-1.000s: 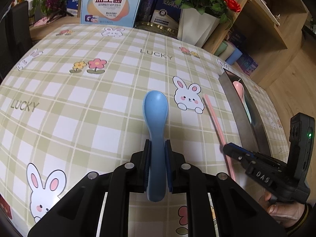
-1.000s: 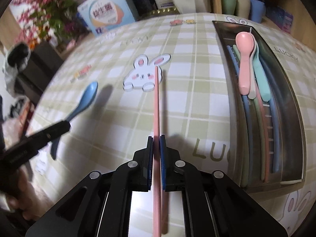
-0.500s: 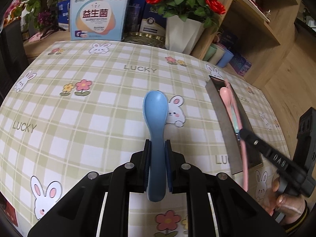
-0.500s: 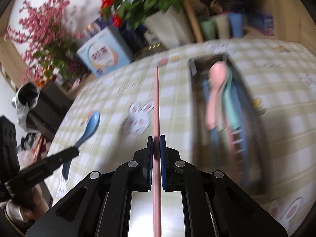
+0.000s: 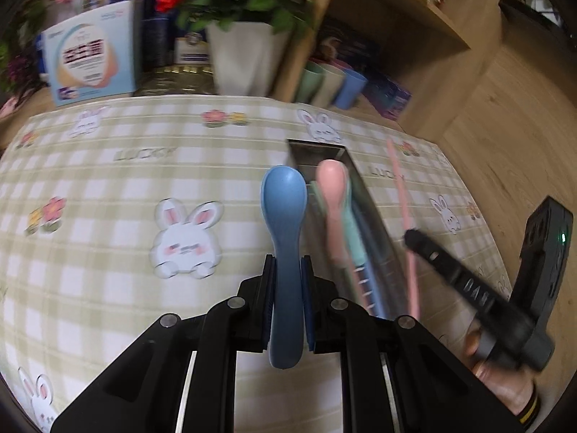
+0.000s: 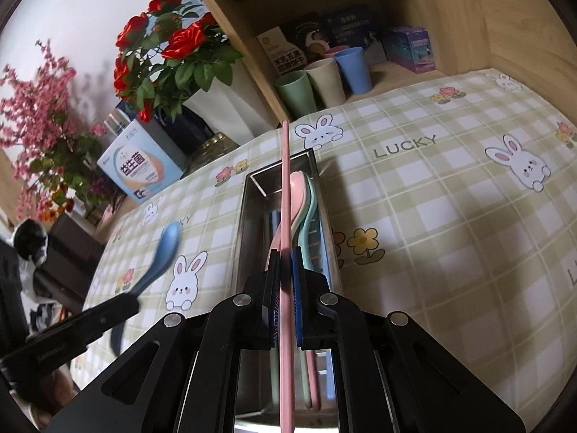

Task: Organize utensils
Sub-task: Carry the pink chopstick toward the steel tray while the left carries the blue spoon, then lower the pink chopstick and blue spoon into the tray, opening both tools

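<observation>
My left gripper (image 5: 287,267) is shut on the handle of a blue spoon (image 5: 284,209), its bowl pointing forward just left of the steel tray (image 5: 375,231). My right gripper (image 6: 285,259) is shut on a thin pink chopstick (image 6: 285,187), which it holds lengthwise over the steel tray (image 6: 249,216). In the tray lie a pink spoon (image 6: 299,184), a mint-green spoon (image 6: 311,223) and several other pastel utensils. The left wrist view shows the right gripper (image 5: 411,234) holding the pink chopstick (image 5: 400,195) to the right of the tray. The right wrist view shows the blue spoon (image 6: 162,252) at the left.
A checked bunny tablecloth (image 6: 450,216) covers the table. At the back stand a white pot of red roses (image 6: 223,104), a blue-and-white box (image 6: 140,169) and three cups (image 6: 324,79) in a wooden shelf unit. A person's hand (image 5: 505,371) grips the right tool.
Both grippers rose and swung right toward the tray. The blue spoon now hangs beside the tray's left wall, and the chopstick, formerly over the cloth left of the tray, now lines up over it.
</observation>
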Action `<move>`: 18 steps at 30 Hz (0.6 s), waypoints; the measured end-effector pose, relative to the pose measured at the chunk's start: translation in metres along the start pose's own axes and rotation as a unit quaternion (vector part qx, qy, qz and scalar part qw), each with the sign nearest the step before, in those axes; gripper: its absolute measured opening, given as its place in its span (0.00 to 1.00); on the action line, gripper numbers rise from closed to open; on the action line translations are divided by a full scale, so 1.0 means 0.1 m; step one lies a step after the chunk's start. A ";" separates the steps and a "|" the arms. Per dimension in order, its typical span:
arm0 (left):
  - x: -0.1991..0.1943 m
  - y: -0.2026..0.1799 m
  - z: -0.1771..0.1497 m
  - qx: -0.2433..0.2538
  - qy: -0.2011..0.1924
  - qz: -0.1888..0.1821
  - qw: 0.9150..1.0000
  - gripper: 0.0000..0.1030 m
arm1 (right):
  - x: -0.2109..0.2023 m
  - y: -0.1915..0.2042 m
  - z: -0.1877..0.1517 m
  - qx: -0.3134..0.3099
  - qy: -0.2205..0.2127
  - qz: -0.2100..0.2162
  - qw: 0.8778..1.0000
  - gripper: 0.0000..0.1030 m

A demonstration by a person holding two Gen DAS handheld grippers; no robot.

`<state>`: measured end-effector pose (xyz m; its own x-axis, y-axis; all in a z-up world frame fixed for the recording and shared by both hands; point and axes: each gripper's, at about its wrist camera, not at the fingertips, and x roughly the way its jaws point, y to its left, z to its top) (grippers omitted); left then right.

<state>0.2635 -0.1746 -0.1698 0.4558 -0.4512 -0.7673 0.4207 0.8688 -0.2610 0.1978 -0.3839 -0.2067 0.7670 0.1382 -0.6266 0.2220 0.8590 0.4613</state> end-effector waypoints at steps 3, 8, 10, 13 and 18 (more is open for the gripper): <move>0.21 -0.15 0.15 0.005 0.012 -0.008 1.000 0.13 | 0.04 -0.05 -0.02 0.010 0.005 0.004 1.000 0.06; 0.54 -0.37 0.36 0.009 0.034 -0.012 0.999 0.13 | 0.08 -0.08 -0.01 0.015 0.007 0.012 1.000 0.06; 0.66 -0.43 0.43 0.011 0.043 -0.008 0.999 0.13 | 0.08 -0.09 -0.01 0.017 0.007 0.014 1.000 0.06; 0.81 -0.47 0.50 0.014 0.055 -0.001 0.998 0.13 | 0.09 -0.12 -0.01 0.021 0.008 0.016 1.000 0.06; 1.02 -0.47 0.55 0.013 0.077 0.016 0.997 0.13 | 0.10 -0.19 0.00 0.032 0.009 0.015 0.999 0.06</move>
<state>0.3332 -0.2723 -0.2034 0.3446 -0.3857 -0.8558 0.4298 0.8753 -0.2215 0.2015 -0.3992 -0.2222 0.7627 0.1738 -0.6229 0.2374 0.8207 0.5197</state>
